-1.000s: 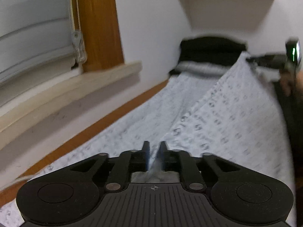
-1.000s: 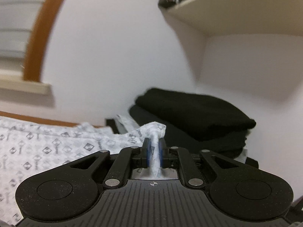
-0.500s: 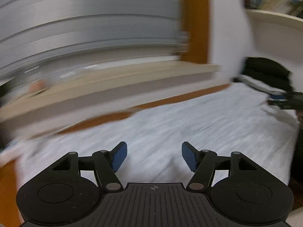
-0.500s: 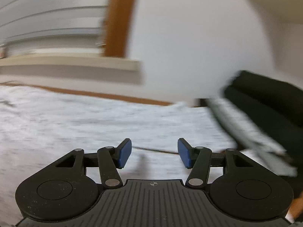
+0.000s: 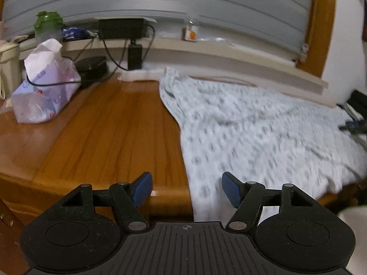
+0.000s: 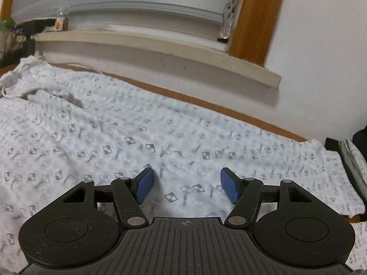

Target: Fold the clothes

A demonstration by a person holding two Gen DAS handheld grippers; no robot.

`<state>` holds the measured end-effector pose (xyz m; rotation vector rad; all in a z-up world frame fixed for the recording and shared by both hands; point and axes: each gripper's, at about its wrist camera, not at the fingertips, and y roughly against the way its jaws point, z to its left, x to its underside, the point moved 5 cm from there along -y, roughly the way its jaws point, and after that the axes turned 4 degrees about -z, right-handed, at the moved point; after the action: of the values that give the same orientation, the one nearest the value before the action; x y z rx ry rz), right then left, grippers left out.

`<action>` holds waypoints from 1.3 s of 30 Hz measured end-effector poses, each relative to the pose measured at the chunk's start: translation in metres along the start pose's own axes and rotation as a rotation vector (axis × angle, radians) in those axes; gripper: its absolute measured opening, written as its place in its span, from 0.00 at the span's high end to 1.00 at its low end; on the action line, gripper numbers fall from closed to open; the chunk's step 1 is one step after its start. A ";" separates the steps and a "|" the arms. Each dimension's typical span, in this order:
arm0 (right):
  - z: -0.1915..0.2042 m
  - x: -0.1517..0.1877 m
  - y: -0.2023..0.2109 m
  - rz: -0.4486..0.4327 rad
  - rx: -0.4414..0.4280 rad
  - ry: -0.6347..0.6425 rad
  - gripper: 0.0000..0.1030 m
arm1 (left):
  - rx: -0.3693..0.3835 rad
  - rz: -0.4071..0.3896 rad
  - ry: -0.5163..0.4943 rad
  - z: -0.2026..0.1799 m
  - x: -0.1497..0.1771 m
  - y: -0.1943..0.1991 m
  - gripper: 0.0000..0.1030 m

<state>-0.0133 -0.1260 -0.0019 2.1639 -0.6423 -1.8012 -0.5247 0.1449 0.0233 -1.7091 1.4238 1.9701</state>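
Observation:
A white garment (image 5: 263,137) printed with small grey diamonds lies spread flat on a wooden table (image 5: 110,126); its left edge hangs over the table's front. My left gripper (image 5: 187,189) hovers open above that left edge, fingers apart with nothing between them. In the right wrist view the same garment (image 6: 137,137) fills the table below my right gripper (image 6: 187,185). Its jaws are opening, and only the flat cloth shows beneath them, not gripped. A blurred dark tool with a blue tip (image 5: 354,126) shows at the far right of the left wrist view.
A soft tissue pack (image 5: 43,91), a green-lidded bottle (image 5: 47,26), a black box with cables (image 5: 121,28) and a small jar (image 5: 191,32) stand at the back left. A window sill (image 6: 160,43) runs behind. Folded black clothes (image 6: 360,137) lie at the right.
Both grippers let go of the pinched garment and their fingers spread apart. The left one swung left to the garment's left edge; the right one turned left, away from the black pile.

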 end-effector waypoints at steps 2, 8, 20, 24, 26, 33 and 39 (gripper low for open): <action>0.000 0.001 0.000 0.003 0.002 0.006 0.33 | 0.013 -0.004 -0.012 -0.004 0.007 0.002 0.32; 0.002 0.003 -0.001 -0.009 0.015 0.028 0.32 | 0.063 -0.010 -0.027 -0.018 0.020 0.001 0.56; 0.005 0.003 0.001 -0.026 0.026 0.071 0.32 | 0.072 0.078 -0.040 -0.024 0.039 -0.016 0.70; 0.004 0.003 0.001 -0.026 0.021 0.065 0.32 | 0.084 0.040 -0.031 -0.018 0.035 -0.006 0.96; 0.004 0.004 0.001 -0.028 0.018 0.063 0.32 | 0.059 0.011 -0.042 -0.010 0.024 0.009 0.97; 0.002 0.004 0.000 -0.021 -0.002 0.043 0.32 | 0.079 0.043 -0.055 0.020 0.003 0.044 0.87; 0.003 0.004 0.000 -0.020 -0.003 0.043 0.32 | 0.108 0.011 -0.088 0.011 -0.016 0.029 0.44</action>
<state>-0.0161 -0.1279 -0.0056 2.2089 -0.6097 -1.7593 -0.5463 0.1440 0.0508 -1.5528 1.4832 1.9111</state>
